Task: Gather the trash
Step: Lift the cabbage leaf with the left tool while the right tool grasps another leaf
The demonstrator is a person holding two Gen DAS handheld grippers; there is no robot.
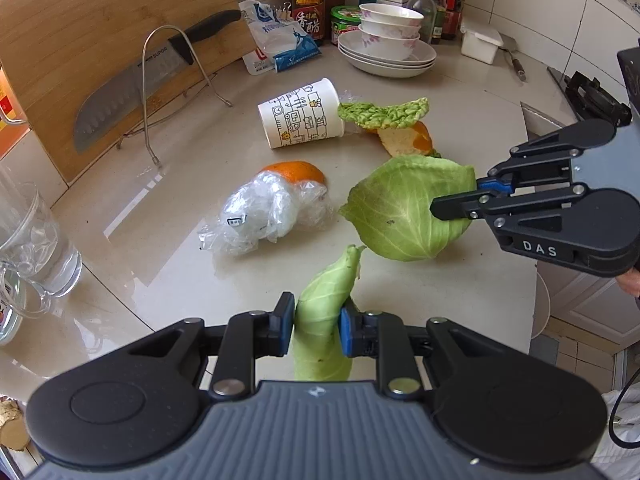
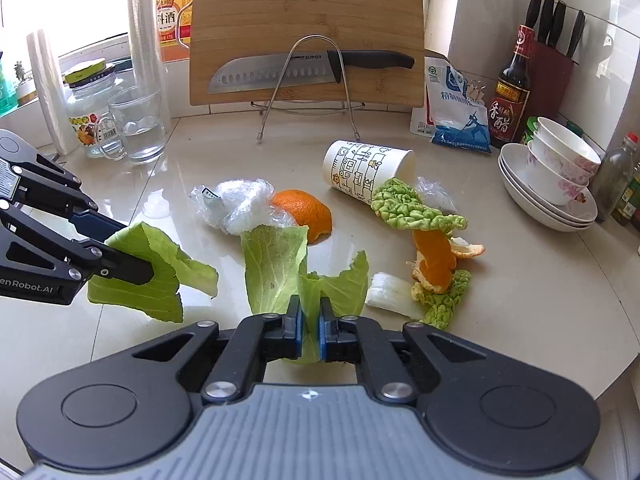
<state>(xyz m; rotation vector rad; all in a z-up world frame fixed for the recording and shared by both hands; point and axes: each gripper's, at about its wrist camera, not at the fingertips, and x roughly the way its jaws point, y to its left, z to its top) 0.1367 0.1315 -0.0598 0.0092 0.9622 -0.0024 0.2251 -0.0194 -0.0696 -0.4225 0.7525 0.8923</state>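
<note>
My left gripper (image 1: pixel 316 320) is shut on a pale cabbage leaf (image 1: pixel 324 292), held off the counter. The right wrist view shows that gripper (image 2: pixel 132 250) at the left with its leaf (image 2: pixel 160 288). My right gripper (image 2: pixel 310 328) is shut on a larger cabbage leaf (image 2: pixel 276 264); in the left wrist view it (image 1: pixel 460 198) pinches that leaf (image 1: pixel 400 208) from the right. On the counter lie a tipped paper cup (image 2: pixel 366 170), crumpled plastic wrap (image 2: pixel 240 204), orange peels (image 2: pixel 308 212) (image 2: pixel 436 260), a crinkled green leaf (image 2: pixel 408 208) and a white stalk piece (image 2: pixel 392 292).
A cutting board (image 2: pixel 304 12) with a knife (image 2: pixel 280 70) leans on a wire rack at the back. A glass mug (image 2: pixel 138 128) and jar stand at the left; stacked bowls and plates (image 2: pixel 548 188), bottles and a salt bag (image 2: pixel 456 108) at the right. The counter edge (image 2: pixel 600 368) curves at the lower right.
</note>
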